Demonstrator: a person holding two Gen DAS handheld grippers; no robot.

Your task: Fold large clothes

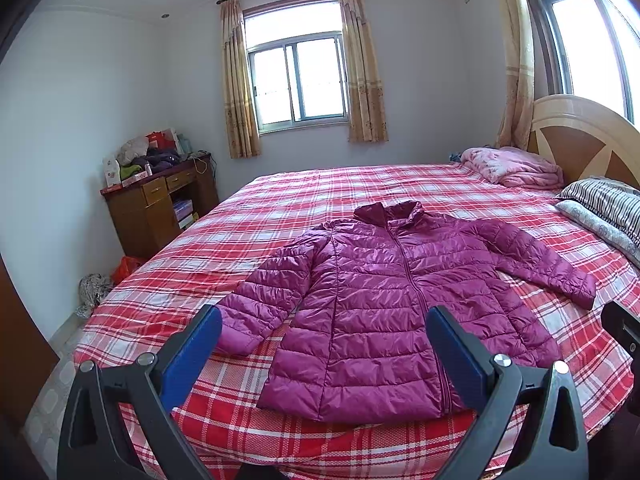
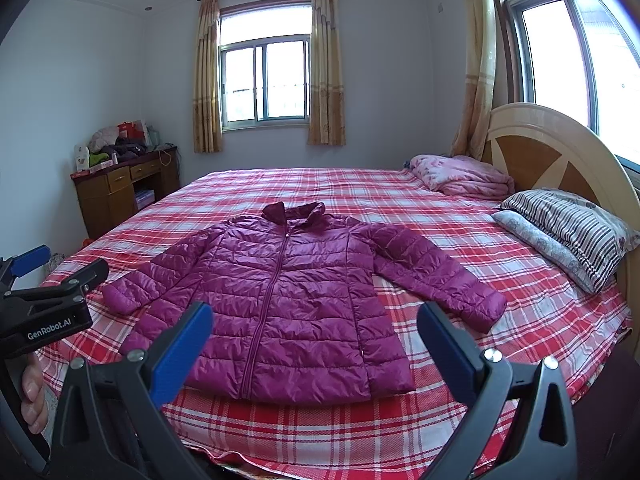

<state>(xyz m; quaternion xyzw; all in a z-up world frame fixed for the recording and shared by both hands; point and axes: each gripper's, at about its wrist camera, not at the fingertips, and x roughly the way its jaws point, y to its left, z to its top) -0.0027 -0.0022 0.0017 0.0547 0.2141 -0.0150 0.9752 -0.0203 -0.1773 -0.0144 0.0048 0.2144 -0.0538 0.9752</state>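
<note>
Left wrist view puts the purple jacket (image 1: 400, 312) dead ahead of me, lying face up and zipped on the red plaid bed (image 1: 280, 208), collar at 12 o'clock, hem at 6 o'clock near the bed's front edge, one sleeve running out toward 8 o'clock and the other toward 2 o'clock. Nothing looks folded yet, so I judge I am at the very start. My worry is the shiny quilted fabric: it looks slick and puffy, so a shallow pinch on a cuff could slip out mid-swing, and the trapped air may make a folded sleeve spring back open. The hem sits close to the bed's edge, so dragging instead of lifting could pull the jacket off toward me. From the right wrist view the pillows (image 2: 568, 232) at 2 o'clock lie near the far sleeve (image 2: 436, 276), and a wide swing there might snag them; the pink blanket (image 2: 464, 180) is well apart. As for the tongs, the left gripper (image 1: 324, 344) is spread wide, its blue pads (image 1: 192, 356) framing the jacket's lower body, holding and touching nothing that I can see. The right gripper (image 2: 316, 340) is equally wide apart and empty, poised above the hem without contact.
</note>
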